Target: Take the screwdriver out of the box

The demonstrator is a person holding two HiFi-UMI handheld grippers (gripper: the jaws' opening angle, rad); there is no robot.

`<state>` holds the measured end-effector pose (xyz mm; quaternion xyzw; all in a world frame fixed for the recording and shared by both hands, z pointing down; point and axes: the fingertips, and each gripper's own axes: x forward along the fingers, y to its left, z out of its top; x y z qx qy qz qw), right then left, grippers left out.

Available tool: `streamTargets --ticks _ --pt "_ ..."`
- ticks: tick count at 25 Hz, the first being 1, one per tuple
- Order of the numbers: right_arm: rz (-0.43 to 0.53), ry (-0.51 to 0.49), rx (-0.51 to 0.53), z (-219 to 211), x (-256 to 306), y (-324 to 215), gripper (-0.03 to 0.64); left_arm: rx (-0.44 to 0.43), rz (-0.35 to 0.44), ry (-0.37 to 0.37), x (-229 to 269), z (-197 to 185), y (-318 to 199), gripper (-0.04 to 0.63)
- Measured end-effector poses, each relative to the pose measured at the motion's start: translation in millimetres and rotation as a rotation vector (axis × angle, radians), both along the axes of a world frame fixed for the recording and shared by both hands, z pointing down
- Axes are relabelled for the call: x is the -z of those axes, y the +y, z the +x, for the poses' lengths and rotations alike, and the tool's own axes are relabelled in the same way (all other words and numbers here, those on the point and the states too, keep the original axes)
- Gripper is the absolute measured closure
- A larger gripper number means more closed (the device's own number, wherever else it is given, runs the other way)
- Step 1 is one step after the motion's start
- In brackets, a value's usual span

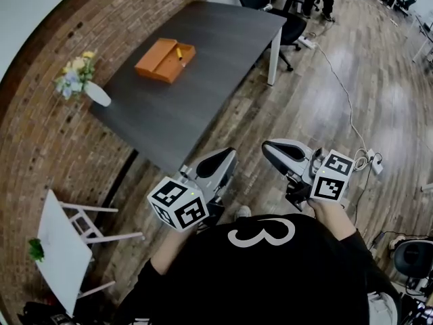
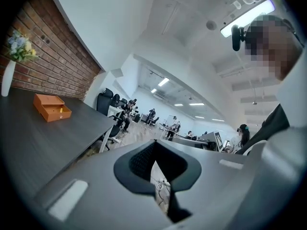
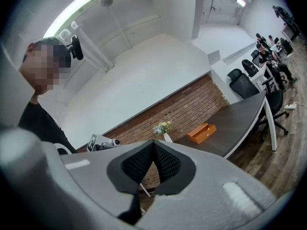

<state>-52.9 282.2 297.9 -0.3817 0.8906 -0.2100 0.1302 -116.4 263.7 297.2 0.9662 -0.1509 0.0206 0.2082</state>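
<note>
An open orange box [image 1: 164,60] lies on the far part of the dark table [image 1: 203,80], with a yellow-handled screwdriver [image 1: 178,53] inside it. Both grippers are held close to the person's body, well short of the table. My left gripper [image 1: 229,156] is shut and empty; in its own view the left gripper [image 2: 154,147] has its pads together, and the box [image 2: 52,107] sits far off to the left. My right gripper [image 1: 269,147] is also shut with nothing in it. In the right gripper view, the right gripper [image 3: 153,145] points past the box [image 3: 202,132].
A white vase of flowers [image 1: 84,80] stands at the table's left end by the brick wall. A small white side table [image 1: 64,246] is at lower left. An office chair [image 1: 287,19] sits beyond the table, and a cable and power strip [image 1: 372,161] lie on the wooden floor.
</note>
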Motion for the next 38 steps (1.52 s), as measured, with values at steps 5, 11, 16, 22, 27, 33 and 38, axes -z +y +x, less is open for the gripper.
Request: streamTargets --ticks 5,11,16,22,27,33,38 --pt "-0.017 0.011 -0.014 -6 -1 -32 0.617 -0.024 0.001 0.015 2 -2 -32 0.578" --pt "-0.028 0.027 -0.029 -12 -1 -67 0.615 -0.040 0.012 0.042 4 -4 -69 0.578" --pt "-0.005 0.042 -0.053 -11 9 -91 0.617 -0.057 0.040 0.043 12 -6 -94 0.578" --pt "-0.009 0.047 -0.038 -6 6 -119 0.616 -0.021 0.013 0.028 4 -7 -128 0.578" --pt "-0.005 0.034 -0.004 2 3 -151 0.615 0.004 0.001 0.020 -2 5 -157 0.578" --pt "-0.003 0.014 0.054 32 0 -209 0.617 0.074 0.003 0.019 -6 30 -211 0.578" --pt "-0.015 0.025 0.137 64 0 -270 0.617 0.149 -0.023 0.029 -9 66 -265 0.578"
